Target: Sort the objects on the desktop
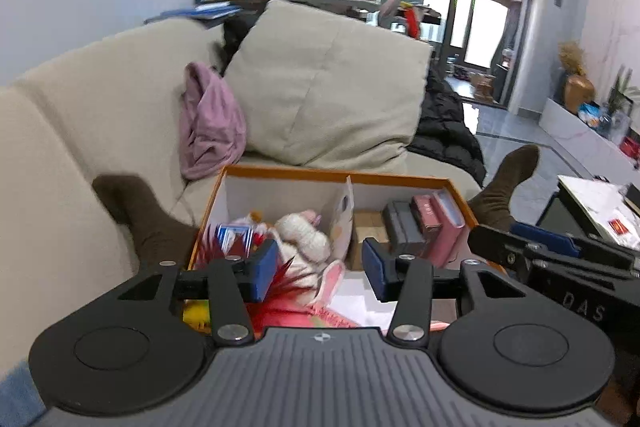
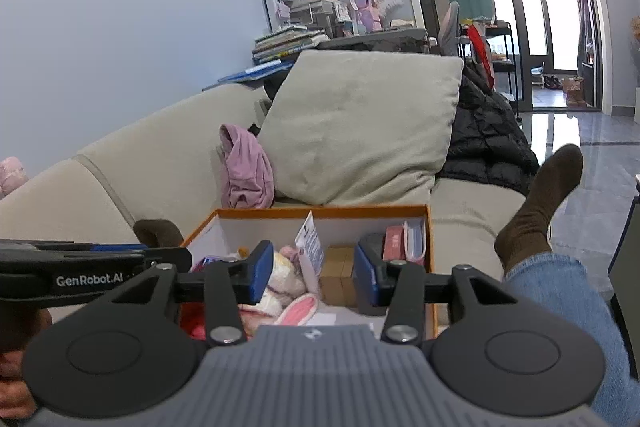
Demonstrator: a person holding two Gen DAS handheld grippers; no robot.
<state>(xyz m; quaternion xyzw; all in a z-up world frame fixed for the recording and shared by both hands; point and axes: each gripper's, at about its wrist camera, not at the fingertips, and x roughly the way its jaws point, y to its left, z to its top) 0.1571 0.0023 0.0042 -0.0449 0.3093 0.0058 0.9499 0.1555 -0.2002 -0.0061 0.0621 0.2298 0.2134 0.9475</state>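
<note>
My left gripper (image 1: pixel 320 269) and right gripper (image 2: pixel 314 277) hover over the orange box (image 1: pixel 336 175); both jaws spread apart, gripping nothing.

Divided box (image 1: pixel 340 174) on sofa (image 1: pixel 72 115), plush toys (image 1: pixel 304 231) in left compartment, cases (image 1: pixel 424 223) in right, cushion (image 1: pixel 332 87) behind

Daylight floods in through the glass doors (image 2: pixel 560 7), overexposed there; fisheye bends the edges; slight motion blur throughout.
</note>
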